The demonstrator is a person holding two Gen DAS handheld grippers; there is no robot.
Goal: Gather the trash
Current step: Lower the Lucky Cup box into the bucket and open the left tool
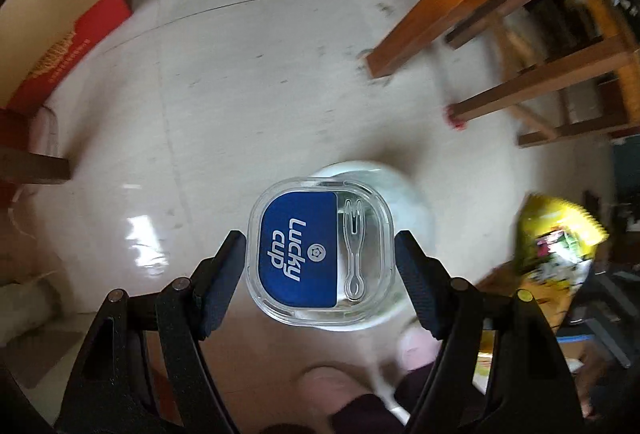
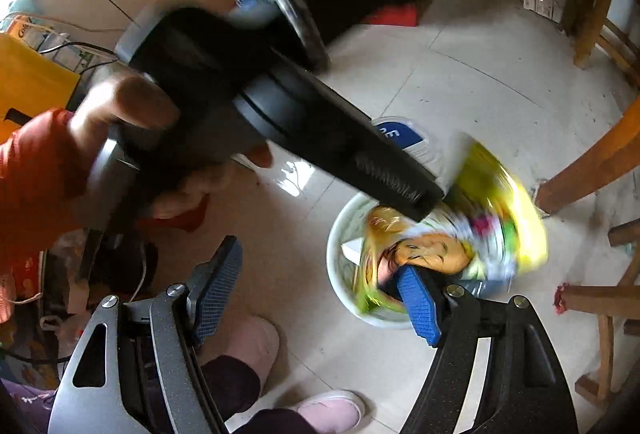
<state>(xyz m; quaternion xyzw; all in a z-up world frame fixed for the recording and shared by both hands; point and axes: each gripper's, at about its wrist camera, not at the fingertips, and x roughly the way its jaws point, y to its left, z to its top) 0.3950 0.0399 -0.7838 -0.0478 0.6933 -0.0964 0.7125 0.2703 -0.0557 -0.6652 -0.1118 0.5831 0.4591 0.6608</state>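
Clear plastic cup [image 1: 320, 250], blue lid label, pinched by left gripper [image 1: 320, 270]; right gripper [image 2: 320, 294] spread, empty; white bin [image 2: 340, 274] at 3 o'clock.

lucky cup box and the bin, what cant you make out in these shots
- Left wrist view: the box between the left gripper fingers covers most of the white bin, hiding its contents.
- Right wrist view: the left gripper's body hides most of the box; the yellow wrapper over the bin is motion-blurred, print unreadable.
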